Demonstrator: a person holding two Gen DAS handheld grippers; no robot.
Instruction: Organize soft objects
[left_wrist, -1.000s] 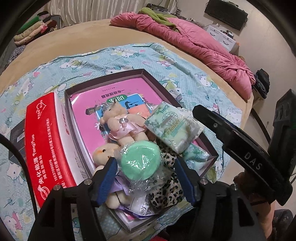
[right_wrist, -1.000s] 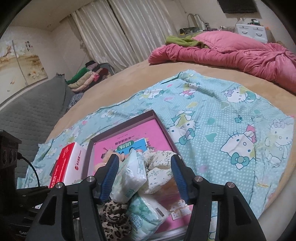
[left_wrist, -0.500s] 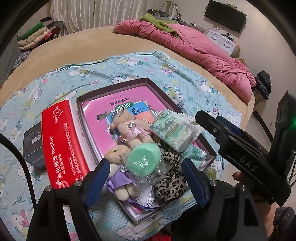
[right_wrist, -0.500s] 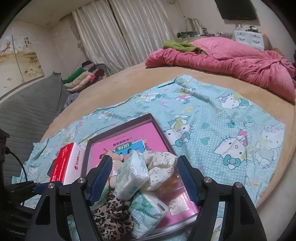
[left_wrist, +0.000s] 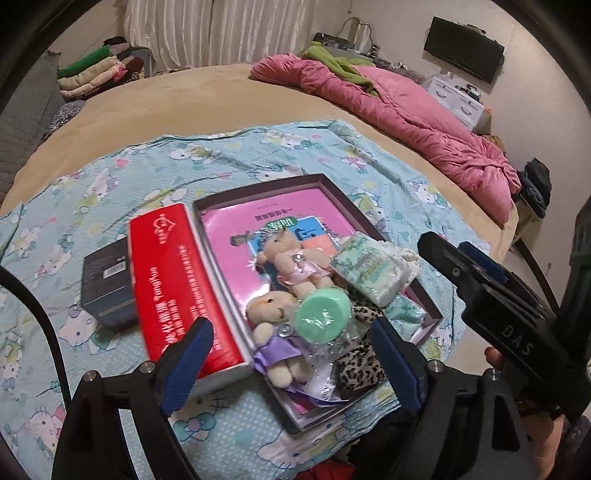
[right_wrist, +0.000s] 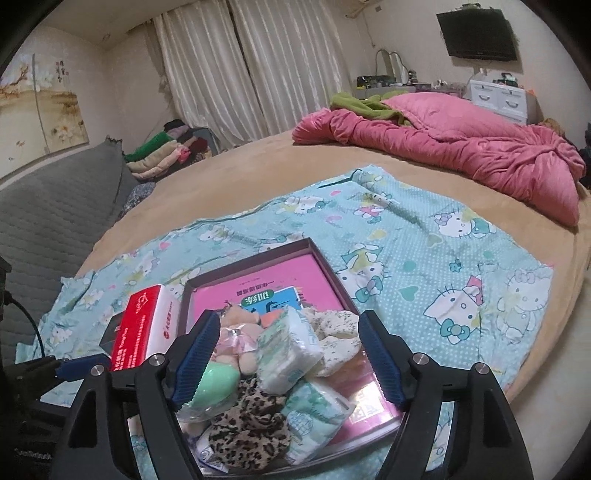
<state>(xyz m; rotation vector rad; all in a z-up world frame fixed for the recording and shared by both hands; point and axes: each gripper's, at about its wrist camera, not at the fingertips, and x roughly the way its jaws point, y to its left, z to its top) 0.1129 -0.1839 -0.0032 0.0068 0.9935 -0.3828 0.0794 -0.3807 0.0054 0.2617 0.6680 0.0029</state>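
Round and tan, the bed (right_wrist: 229, 184) fills most of what I see, with a pink quilt (right_wrist: 461, 147) heaped along its far edge and a turquoise cartoon-cat sheet (right_wrist: 424, 266) spread over its near part. On that sheet, near the bed's near edge, sits a shallow dark-rimmed box (left_wrist: 258, 186) lined with a pink printed sheet. The soft things are piled in the box's near end: a plush bear in a pink dress (left_wrist: 295, 260), a second bear in purple (left_wrist: 275, 332) just below it, a mint-green round puff in clear wrap (left_wrist: 324, 314) lying over the second bear, a leopard-print fabric piece (right_wrist: 247, 424), a green-printed tissue pack (left_wrist: 373, 273) and another tissue pack (right_wrist: 317, 410) at the near corner, plus a cream floral cloth (right_wrist: 336, 328) behind the packs. A red carton (left_wrist: 173, 280) stands against the box's left wall, and a small black box (left_wrist: 107, 284) lies on the sheet just beyond it.

My left tongs (left_wrist: 291, 356) have just been opening and stand wide above the pile, nothing pressed between the blue pads (left_wrist: 188, 362). My right tongs (right_wrist: 286, 354) have likewise just been spreading; they frame the heap from above and grip nothing. From the left camera I see the right tool's black body and part of a hand (left_wrist: 535, 435) at the lower right.
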